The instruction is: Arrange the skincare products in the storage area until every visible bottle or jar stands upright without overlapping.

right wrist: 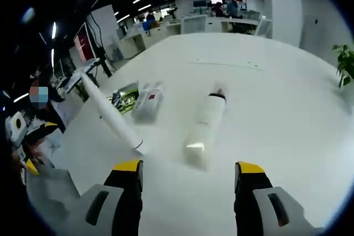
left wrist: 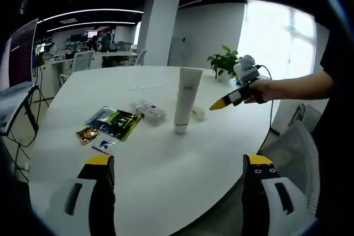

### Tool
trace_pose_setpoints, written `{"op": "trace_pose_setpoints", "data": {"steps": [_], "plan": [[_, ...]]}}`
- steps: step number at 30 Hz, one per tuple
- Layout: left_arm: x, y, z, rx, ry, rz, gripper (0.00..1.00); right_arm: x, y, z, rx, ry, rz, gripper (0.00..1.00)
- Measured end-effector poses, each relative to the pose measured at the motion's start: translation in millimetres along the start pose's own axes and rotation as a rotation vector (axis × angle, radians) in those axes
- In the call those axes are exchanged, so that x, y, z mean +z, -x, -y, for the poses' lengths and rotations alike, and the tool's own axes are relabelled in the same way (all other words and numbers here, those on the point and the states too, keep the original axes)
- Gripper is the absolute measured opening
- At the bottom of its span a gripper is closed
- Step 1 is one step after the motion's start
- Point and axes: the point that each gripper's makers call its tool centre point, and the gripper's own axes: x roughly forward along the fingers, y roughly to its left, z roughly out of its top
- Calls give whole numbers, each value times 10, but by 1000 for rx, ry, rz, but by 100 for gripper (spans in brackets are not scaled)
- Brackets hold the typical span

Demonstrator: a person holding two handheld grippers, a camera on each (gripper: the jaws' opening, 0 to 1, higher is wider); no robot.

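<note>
Currently both claws, left [left wrist: 177,164] and right [right wrist: 188,172], spread, pinching nothing; white tube [left wrist: 186,100] upright on tabletop [left wrist: 166,175].

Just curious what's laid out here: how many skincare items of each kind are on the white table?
Standing tube: 1
Lying bottle: 1
White pack: 1
Flat sachets: 3
Total: 6

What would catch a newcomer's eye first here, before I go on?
The tall white tube standing upright on its cap mid-table, with a small clear bottle lying flat just beside it. In the right gripper view a second white bottle lies on its side ahead of the right tool, jaws open. Green and gold sachets sit scattered near the lying bottle.
</note>
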Motion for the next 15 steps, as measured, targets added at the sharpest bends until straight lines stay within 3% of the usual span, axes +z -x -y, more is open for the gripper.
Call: {"op": "trace_pose_setpoints", "data": {"steps": [4,10,15], "plan": [[-22,-12,11,-4,10,-14,89,117,-178,124,-24,-12,-8,68],[-24,-11,2,-5,40,-18,88,210,-388,133,-41,-4,-27,67],[-43,-21,7,-9,56,-31,89,317,-584,155,-50,91,-46,47]]}}
